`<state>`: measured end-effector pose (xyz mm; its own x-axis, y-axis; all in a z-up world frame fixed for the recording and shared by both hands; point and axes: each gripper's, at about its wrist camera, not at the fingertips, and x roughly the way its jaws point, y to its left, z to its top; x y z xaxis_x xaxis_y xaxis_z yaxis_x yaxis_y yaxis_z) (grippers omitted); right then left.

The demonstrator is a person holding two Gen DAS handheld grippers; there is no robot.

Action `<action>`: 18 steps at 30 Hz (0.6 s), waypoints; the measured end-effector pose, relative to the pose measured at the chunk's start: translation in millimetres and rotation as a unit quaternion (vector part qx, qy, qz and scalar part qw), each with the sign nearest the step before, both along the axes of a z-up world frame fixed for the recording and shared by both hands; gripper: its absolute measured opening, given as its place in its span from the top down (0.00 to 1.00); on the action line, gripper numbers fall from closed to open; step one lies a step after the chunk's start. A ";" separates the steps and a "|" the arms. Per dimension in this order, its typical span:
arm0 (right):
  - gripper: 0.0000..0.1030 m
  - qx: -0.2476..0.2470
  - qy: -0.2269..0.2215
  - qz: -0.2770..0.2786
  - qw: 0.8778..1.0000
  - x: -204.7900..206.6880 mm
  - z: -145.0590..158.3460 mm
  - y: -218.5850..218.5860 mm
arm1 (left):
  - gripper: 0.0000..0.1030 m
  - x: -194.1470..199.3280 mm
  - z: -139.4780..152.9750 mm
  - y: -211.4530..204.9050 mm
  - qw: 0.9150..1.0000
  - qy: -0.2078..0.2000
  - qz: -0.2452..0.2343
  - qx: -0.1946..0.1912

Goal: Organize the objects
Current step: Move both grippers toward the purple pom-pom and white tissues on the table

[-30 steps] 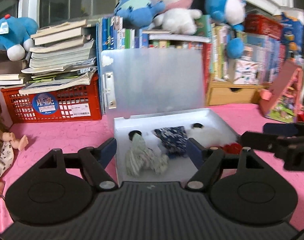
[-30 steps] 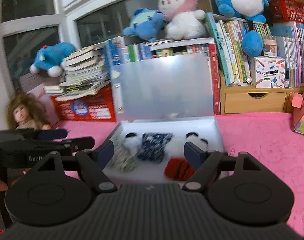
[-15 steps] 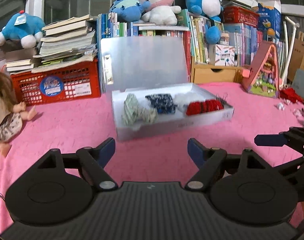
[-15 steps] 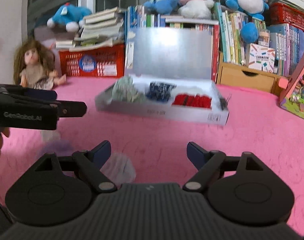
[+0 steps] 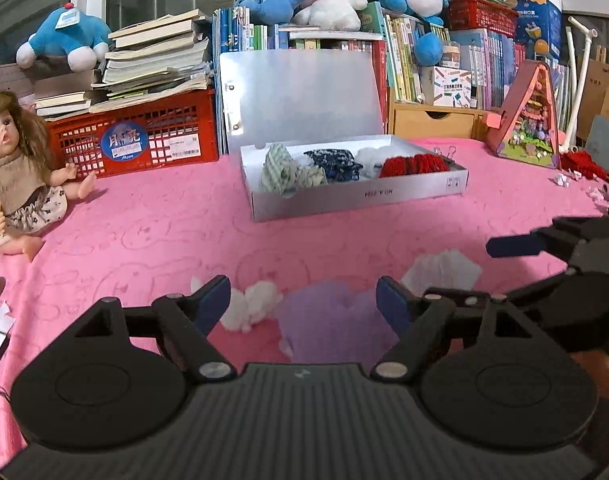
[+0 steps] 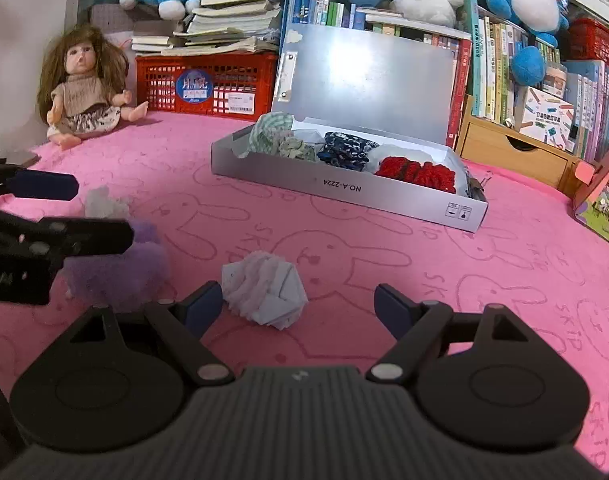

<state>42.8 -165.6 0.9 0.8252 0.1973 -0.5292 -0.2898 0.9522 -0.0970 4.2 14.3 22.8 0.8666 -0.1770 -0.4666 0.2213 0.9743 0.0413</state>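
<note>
Ahead, the open box [image 6: 346,194] sits well back on the pink cloth [image 6: 424,264]; nearer, the purple tuft [image 5: 324,320] lies between the left gripper [image 5: 304,304] fingers, the white folded piece [image 6: 264,290] just inside the right gripper [image 6: 300,306] (both wide open, empty)

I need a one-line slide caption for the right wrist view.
Open right gripper hovers over a crumpled white scrunchie on the pink cloth, before the open grey box.
</note>
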 end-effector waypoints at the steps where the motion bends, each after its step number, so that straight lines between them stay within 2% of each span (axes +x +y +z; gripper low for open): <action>1: 0.13 -0.004 0.000 0.000 1.000 1.0 -1.7 1.4 | 0.19 -1.2 -2.3 -0.1 1.000 0.002 -0.001 0.002; 18: 0.14 0.006 0.010 0.007 1.000 2.9 -4.9 1.4 | 0.19 -12.3 -7.5 -3.8 1.000 0.001 -0.003 -0.030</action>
